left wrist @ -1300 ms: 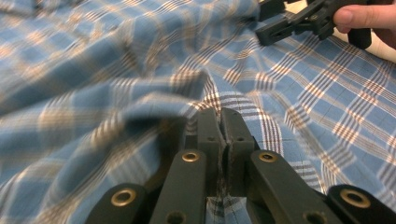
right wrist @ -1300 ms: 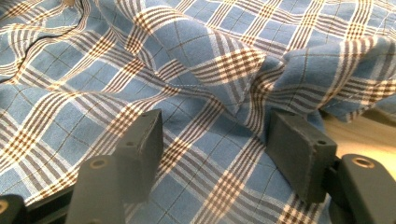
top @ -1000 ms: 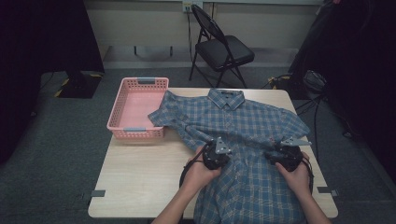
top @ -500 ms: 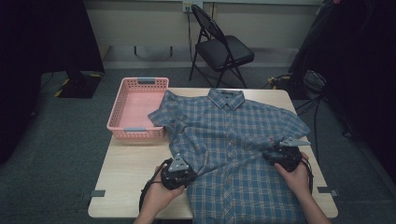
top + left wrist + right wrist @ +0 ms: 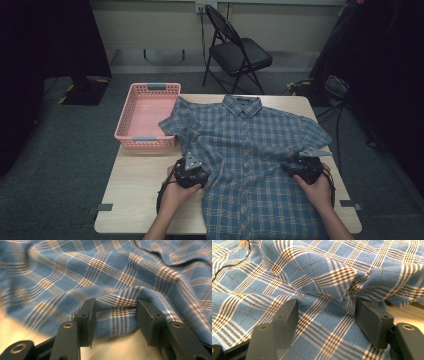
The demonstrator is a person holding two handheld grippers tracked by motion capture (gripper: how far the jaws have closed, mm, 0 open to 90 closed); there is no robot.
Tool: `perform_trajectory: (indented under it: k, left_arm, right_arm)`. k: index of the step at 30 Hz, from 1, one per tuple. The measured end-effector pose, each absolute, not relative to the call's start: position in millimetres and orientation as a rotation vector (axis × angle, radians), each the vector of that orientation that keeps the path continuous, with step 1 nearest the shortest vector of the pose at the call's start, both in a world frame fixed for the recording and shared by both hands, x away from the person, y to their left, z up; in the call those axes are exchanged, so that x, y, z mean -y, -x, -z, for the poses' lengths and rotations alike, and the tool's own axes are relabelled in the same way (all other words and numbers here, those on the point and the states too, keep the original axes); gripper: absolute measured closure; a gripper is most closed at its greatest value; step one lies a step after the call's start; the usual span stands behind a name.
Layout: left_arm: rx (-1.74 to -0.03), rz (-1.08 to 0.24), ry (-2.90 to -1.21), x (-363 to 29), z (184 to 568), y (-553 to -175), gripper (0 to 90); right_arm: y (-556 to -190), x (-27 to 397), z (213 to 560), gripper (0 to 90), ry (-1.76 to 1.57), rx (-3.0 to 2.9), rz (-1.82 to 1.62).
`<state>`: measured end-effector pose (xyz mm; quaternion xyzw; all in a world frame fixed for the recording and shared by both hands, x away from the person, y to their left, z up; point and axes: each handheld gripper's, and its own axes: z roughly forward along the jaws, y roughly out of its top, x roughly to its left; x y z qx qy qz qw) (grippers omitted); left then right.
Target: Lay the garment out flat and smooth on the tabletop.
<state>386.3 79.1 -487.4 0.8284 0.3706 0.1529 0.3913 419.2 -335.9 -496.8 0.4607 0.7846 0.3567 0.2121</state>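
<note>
A blue plaid short-sleeved shirt [image 5: 250, 145] lies spread front-up on the wooden table [image 5: 140, 200], collar away from me. My left gripper [image 5: 199, 169] is at the shirt's left side edge. Its jaws have just been opening and stand apart in the left gripper view [image 5: 115, 312], with a loose fold of the shirt hem [image 5: 120, 302] between them. My right gripper [image 5: 296, 167] rests on the shirt's right side below the sleeve. In the right gripper view its jaws [image 5: 327, 317] stand wide over the plaid cloth [image 5: 312, 265], which rises in a slack ridge between them.
A pink plastic basket [image 5: 147, 112] sits at the table's far left corner, under the shirt's left sleeve. A black folding chair [image 5: 237, 50] stands beyond the table. Bare tabletop lies to the left of the shirt. The shirt's bottom hangs over the near edge.
My left gripper moved from the shirt's middle out to its left edge, drawing that side outward, and its jaws opened. The right gripper stayed put.
</note>
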Motion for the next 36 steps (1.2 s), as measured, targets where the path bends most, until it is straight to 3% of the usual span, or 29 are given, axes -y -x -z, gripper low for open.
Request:
perform_trajectory:
  k: [3, 4, 5, 7, 21, 36]
  left_arm:
    - [-0.927, -0.373, -2.163, -70.4, 490.0, -391.4, 64.3]
    - [-0.916, -0.361, -2.182, -69.1, 488.3, -391.8, 75.5]
    - [-0.899, -0.378, -2.207, -68.2, 485.6, -391.4, 80.5]
    - [-0.884, -0.382, -2.219, -71.0, 478.1, -390.9, 86.1]
    - [-0.885, -0.38, -2.013, -139.3, 408.8, -366.5, 88.4]
    - [-0.981, -0.387, -1.941, -190.9, 422.8, -341.7, 85.5]
  right_arm:
    - [-419.1, 335.9, 496.8, 34.3, -1.28, -2.179, -0.991]
    - [-419.2, 335.9, 496.8, 34.3, -1.28, -2.179, -0.991]
    - [-419.2, 336.0, 496.8, 34.4, -1.28, -2.179, -0.991]
    - [-419.2, 335.9, 496.8, 34.3, -1.28, -2.179, -0.991]
    - [-419.2, 335.9, 496.8, 34.4, -1.28, -2.179, -0.991]
    - [-419.2, 335.9, 496.8, 34.4, -1.28, -2.179, -0.991]
